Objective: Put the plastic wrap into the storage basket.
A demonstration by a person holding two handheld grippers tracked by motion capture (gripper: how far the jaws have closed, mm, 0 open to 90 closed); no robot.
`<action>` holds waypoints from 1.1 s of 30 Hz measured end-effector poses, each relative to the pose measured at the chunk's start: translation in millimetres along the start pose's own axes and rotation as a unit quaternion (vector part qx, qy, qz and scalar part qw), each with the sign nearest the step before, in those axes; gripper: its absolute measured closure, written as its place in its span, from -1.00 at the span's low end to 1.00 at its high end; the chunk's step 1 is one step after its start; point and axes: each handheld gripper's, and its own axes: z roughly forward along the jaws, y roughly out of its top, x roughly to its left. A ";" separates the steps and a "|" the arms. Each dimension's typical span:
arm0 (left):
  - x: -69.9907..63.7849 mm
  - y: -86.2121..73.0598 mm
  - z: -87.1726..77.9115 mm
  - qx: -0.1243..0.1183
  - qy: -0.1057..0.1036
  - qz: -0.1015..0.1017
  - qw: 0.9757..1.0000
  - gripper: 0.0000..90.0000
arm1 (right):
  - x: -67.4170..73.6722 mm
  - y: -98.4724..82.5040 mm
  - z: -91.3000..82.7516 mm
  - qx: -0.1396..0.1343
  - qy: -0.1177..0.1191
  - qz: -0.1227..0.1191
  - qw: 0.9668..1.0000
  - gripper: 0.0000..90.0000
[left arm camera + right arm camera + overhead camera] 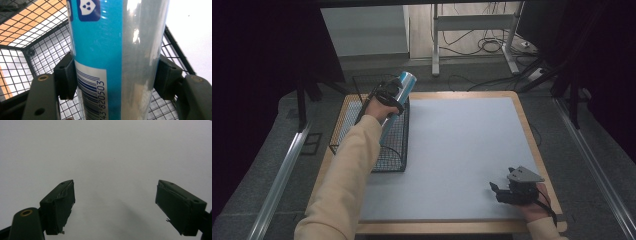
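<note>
A long blue and silver tube (399, 100) with a barcode label is clamped in my left gripper (388, 97), tilted over the black wire basket (362, 145) at the table's left. In the left gripper view both pads press the tube (112, 57) from either side, with the basket's mesh (30, 67) below. My right gripper (504, 192) rests low near the table's front right, jaws wide apart. In the right gripper view the gripper (115, 205) has nothing between its pads above the plain white mat.
A white mat (457, 150) covers most of the wooden table (532, 135). Metal rails run along the floor on both sides. Desk legs and cables (482, 45) lie on the floor beyond the table's far edge.
</note>
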 end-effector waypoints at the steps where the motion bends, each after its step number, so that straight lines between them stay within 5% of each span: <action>1: 0.5 0.1 0.5 0.001 0.000 -0.001 1.000 -0.29 | 0.0 0.0 -0.1 0.000 0.000 0.000 1.000 -0.65; 13: -0.6 -2.3 1.0 -0.008 0.013 0.008 1.000 -0.31 | 1.5 0.3 0.4 0.001 0.001 -0.001 1.000 -0.65; 18: -3.5 -3.1 -8.5 -0.028 0.026 0.009 0.999 -0.52 | 1.4 0.1 0.6 0.002 0.002 -0.001 1.000 -0.65; 25: -7.4 -13.5 -24.7 -0.057 0.012 0.005 0.998 -0.60 | 2.0 0.3 0.5 0.003 0.003 -0.001 1.000 -0.64; 33: -11.4 -29.6 -51.0 -0.108 -0.031 -0.003 0.994 -0.62 | 3.9 1.5 1.2 0.002 0.003 -0.003 1.000 -0.64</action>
